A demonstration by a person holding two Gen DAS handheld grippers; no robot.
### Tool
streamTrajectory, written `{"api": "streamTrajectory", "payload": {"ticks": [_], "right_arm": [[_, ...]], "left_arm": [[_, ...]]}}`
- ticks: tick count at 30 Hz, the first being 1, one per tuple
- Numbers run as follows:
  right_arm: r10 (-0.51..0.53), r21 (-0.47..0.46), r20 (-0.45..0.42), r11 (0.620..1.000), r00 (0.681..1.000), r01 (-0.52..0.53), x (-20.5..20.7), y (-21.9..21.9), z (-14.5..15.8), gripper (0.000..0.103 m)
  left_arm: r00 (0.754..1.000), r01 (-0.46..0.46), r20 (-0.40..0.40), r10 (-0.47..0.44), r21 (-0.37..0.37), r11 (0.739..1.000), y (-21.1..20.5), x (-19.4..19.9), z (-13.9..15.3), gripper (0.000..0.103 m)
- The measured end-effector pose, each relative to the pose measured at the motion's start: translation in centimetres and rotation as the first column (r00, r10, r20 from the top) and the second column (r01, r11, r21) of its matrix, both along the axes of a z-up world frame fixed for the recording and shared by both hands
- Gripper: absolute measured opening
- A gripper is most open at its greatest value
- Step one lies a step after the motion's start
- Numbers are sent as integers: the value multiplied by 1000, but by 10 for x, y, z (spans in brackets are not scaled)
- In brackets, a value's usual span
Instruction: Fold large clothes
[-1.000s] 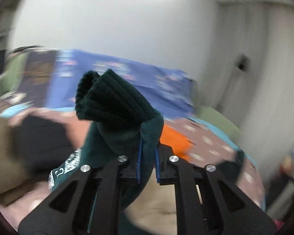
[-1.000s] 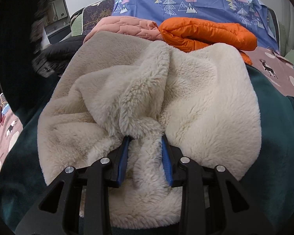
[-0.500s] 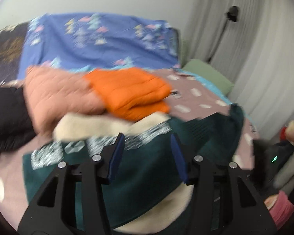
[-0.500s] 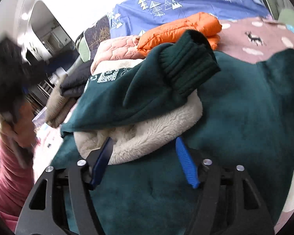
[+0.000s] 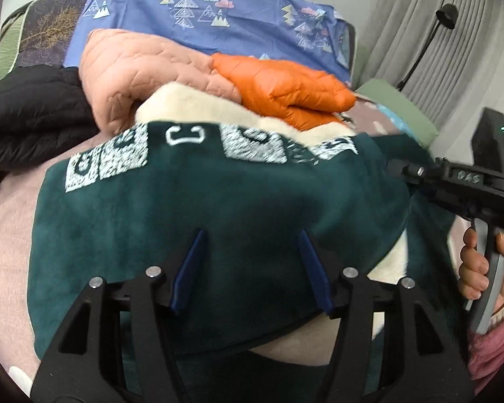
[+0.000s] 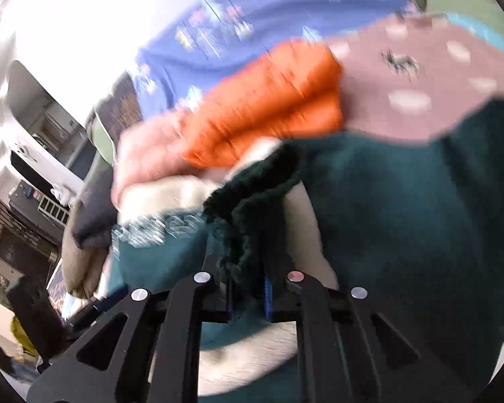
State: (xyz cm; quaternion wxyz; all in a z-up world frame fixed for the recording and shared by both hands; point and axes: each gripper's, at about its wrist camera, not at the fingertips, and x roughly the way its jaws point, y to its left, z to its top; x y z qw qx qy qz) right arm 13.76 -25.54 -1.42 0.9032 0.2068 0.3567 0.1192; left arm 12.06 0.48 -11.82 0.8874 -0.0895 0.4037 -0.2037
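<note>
A dark green fleece garment (image 5: 191, 201) with white printed patches and a cream lining (image 5: 198, 100) lies spread on the bed. My left gripper (image 5: 250, 265) hovers low over its green face. Its jaws are opening and nothing sits between the blue pads (image 5: 188, 268). In the blurred right wrist view, my right gripper (image 6: 248, 285) is closing, and its narrow jaws pinch the garment's ribbed green sleeve cuff (image 6: 252, 194), which rises above the fingers. A hand (image 5: 480, 262) grips that tool's handle at the right edge of the left wrist view.
Behind the garment lie a folded orange puffer jacket (image 5: 285, 87), a pink quilted jacket (image 5: 144, 67) and a black jacket (image 5: 27, 110). A blue tree-print pillow (image 5: 201, 13) stands at the head of the bed. Grey curtains (image 5: 420, 33) hang at the right.
My left gripper let go of the green sleeve, opened and sank toward the garment. My right gripper released the cream lining, opened wide, then closed on the sleeve cuff and lifted.
</note>
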Motion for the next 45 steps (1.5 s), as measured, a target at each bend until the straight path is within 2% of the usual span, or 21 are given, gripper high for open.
{"api": "streamTrajectory", "payload": {"ticks": [3,5,7,9,10,12,15,17,18,20,23,24,26,27,28,31,33,34,36,42,45], "right_arm": [[-11,-3,120,1000,993,11,-24,-20,28,10],[-25,-23,84,999,996,27,-25,-36,18,10],[-56,-114,-42,992,998,51,-13,-50,-18,11],[-108,-172,-241,983,965,67,-2,-65,-63,17],[-144,-140,-304,985,942,105,-6,-76,-78,17],[-152,-69,-266,988,952,138,-16,-84,-69,17],[-156,-150,-79,978,985,143,-26,-66,-19,17],[-98,-144,4,985,995,97,-29,-50,5,17],[-49,-122,37,991,998,53,-29,-39,14,20],[40,-102,59,994,997,-34,-24,-11,22,39],[66,-202,17,978,998,-61,-12,16,1,39],[40,-266,-51,962,998,-53,-1,21,-22,39],[12,-282,-201,957,979,-69,18,12,-75,27],[7,-257,-204,964,979,-61,24,6,-89,27],[-1,-258,-155,965,988,-39,23,3,-93,25],[-21,-273,-163,962,986,-24,20,5,-85,24],[-11,-268,-164,963,986,-34,23,2,-90,24],[0,-259,-163,965,987,-42,24,-1,-91,24],[12,-207,-166,977,986,-47,22,-9,-92,24],[35,-192,-172,979,985,-68,12,6,-86,24],[35,-161,-192,985,981,-67,6,-3,-65,23]], "left_arm": [[1000,-5,13,6,-45,999,10,-4,8,59],[1000,-10,14,10,-51,999,12,-1,7,59],[1000,-8,-12,8,-39,999,12,2,-2,59],[999,-6,-38,6,-11,1000,6,5,-15,59],[1000,-9,-29,9,1,1000,4,5,-16,59],[1000,-6,-6,6,32,999,-1,2,-15,60],[1000,-4,-11,5,46,999,-4,3,-14,60],[1000,-13,-17,14,46,999,-4,3,-12,60],[1000,-15,-15,16,54,998,-6,3,-10,60],[1000,-10,-17,12,70,997,-10,4,-8,62],[1000,-7,-12,8,74,997,-13,4,1,62],[1000,-5,-2,5,57,998,-11,2,7,62],[1000,1,30,-2,31,1000,-9,-3,18,58],[999,10,51,-11,21,1000,-10,-3,26,57],[998,13,60,-14,17,1000,-13,-2,29,57],[999,50,17,-50,8,999,-29,15,17,58],[998,62,-31,-60,83,995,-44,27,-11,64],[997,74,4,-75,154,985,-53,26,-28,65],[989,78,108,-102,211,974,-59,11,-35,66],[990,67,110,-93,224,972,-58,7,-32,66],[988,63,125,-93,222,973,-58,5,-32,66]]}}
